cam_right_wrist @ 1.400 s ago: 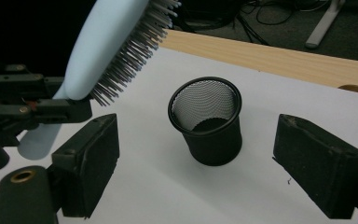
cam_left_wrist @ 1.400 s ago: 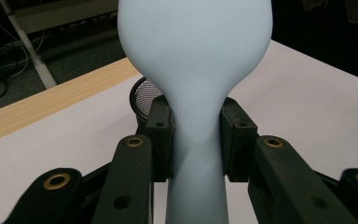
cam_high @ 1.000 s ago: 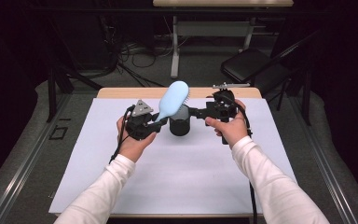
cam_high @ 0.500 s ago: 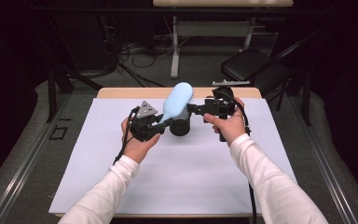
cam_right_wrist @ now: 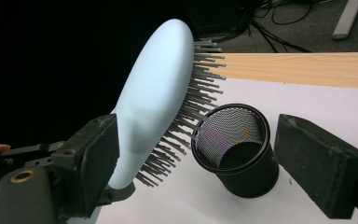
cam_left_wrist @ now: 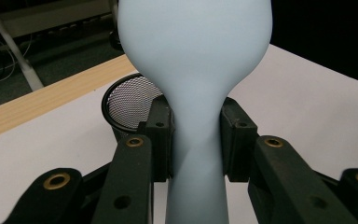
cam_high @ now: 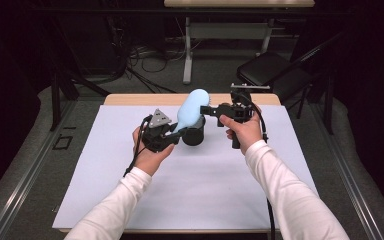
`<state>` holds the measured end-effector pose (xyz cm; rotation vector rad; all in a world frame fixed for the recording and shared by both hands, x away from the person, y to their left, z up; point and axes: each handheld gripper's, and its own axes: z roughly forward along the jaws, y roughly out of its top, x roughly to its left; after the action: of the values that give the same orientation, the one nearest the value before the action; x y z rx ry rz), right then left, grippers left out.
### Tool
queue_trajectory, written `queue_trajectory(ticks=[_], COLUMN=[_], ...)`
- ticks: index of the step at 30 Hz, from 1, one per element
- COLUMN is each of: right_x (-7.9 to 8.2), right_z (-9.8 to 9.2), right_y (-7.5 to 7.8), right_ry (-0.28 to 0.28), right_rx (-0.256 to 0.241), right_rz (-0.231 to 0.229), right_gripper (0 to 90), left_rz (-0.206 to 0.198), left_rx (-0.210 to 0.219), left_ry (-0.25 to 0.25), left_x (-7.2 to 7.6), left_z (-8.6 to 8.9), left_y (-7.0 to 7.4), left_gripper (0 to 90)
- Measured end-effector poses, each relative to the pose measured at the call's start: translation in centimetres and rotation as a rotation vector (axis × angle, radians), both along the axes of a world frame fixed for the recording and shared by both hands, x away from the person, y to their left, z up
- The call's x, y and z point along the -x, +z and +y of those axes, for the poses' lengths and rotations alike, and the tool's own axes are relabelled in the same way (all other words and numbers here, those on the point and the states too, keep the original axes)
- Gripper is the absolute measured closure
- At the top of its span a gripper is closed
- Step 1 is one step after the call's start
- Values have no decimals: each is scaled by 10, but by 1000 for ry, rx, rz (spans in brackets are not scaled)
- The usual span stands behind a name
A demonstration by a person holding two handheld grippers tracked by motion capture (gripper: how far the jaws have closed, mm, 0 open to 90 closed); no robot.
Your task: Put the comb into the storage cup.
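At the centre of the high view, the left gripper clamps the handle of a pale blue hairbrush, whose head tilts up above a black mesh cup standing on the white table cover. In the left gripper view both pads squeeze the narrow handle, the cup's rim just behind at centre left. The right gripper has its jaws spread apart, one on each side of the bristled head and the cup, whose visible interior is empty.
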<state>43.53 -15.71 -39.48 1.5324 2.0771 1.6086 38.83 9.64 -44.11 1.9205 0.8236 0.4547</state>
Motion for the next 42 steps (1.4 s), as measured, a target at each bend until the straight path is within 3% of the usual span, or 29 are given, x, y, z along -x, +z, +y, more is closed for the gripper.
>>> queue_trajectory(ticks=[8,21,34,42], right_x=[-3,-6,-9,-11], right_z=[4,5,0,-1], right_y=[-2,-4,-3,-6], right_ry=[0,-3,-17,-17], right_rx=[-33,-42,-125,-148], right_rz=[23,0,7,40], right_gripper=[145,156,274,283], left_rz=[-2,-8,-6,-10], left_rx=[-1,0,0,-1], left_ry=[-9,-27,-38,-43], left_x=[1,4,4,4], left_z=[-2,-10,-15,-16], left_y=[-1,-1,-2,-2], left_gripper=[695,695,695,695])
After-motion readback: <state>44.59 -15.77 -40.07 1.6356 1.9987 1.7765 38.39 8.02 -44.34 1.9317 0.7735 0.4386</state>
